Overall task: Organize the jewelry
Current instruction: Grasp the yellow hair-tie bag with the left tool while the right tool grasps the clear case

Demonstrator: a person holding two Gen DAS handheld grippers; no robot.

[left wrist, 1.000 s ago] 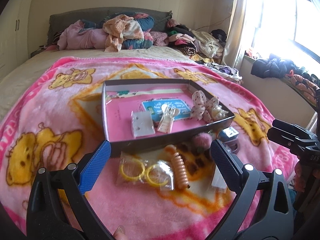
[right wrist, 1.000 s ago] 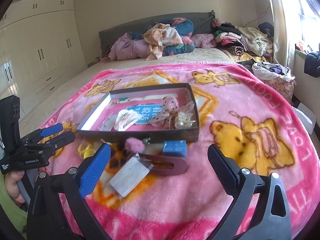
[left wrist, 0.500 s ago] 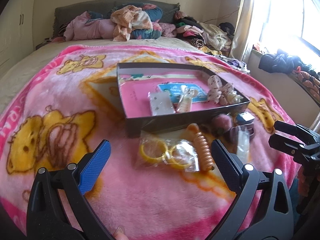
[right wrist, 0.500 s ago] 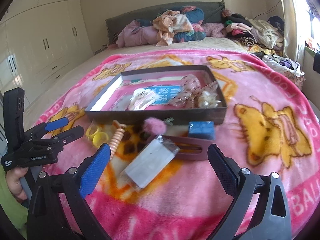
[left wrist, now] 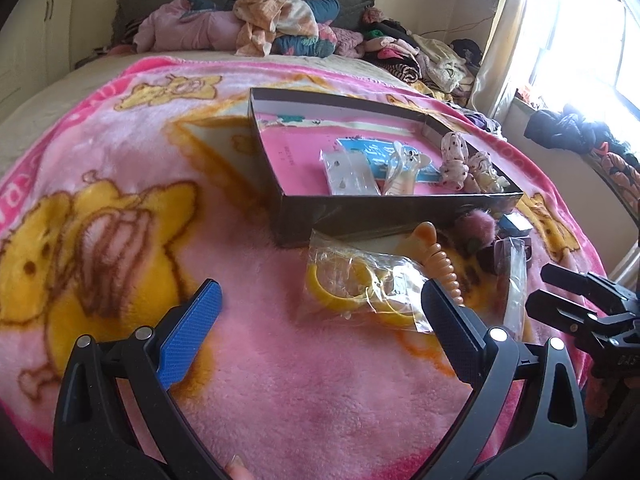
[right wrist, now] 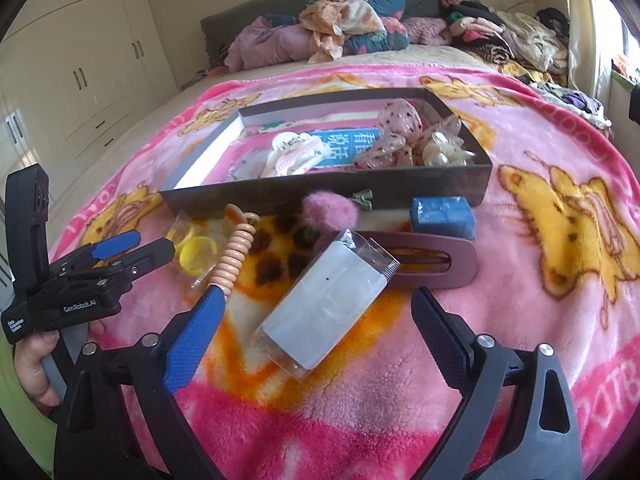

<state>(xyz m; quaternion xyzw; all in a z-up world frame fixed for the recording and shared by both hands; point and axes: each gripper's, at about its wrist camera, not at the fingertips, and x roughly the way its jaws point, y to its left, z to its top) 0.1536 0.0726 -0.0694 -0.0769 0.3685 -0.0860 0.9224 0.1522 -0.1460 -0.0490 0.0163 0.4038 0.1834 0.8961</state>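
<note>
A dark shallow box [left wrist: 360, 208] with a pink floor lies on the blanket and holds hair bows, a card of earrings and a pearl clip. In front of it lies a clear bag of yellow rings [left wrist: 356, 292], just ahead of my open left gripper [left wrist: 320, 296] and nearer its black finger. A clear packet with a white card [right wrist: 328, 304] lies between the fingers of my right gripper [right wrist: 316, 298]. Those jaws are closing, and the pads stand apart from the packet. An orange spiral hair tie [right wrist: 234, 256] lies between the two packets.
A pink pompom [right wrist: 328, 210], a small blue box [right wrist: 442, 212] and a mauve hair clip [right wrist: 440, 260] lie along the box's front wall [right wrist: 320, 192]. Piled clothes cover the head of the bed. A hand holds the left gripper [right wrist: 120, 252] at the left edge.
Both grippers have sunk toward the blanket and come closer to the loose items. The white-card packet now lies between the right fingers, which stand a little narrower.
</note>
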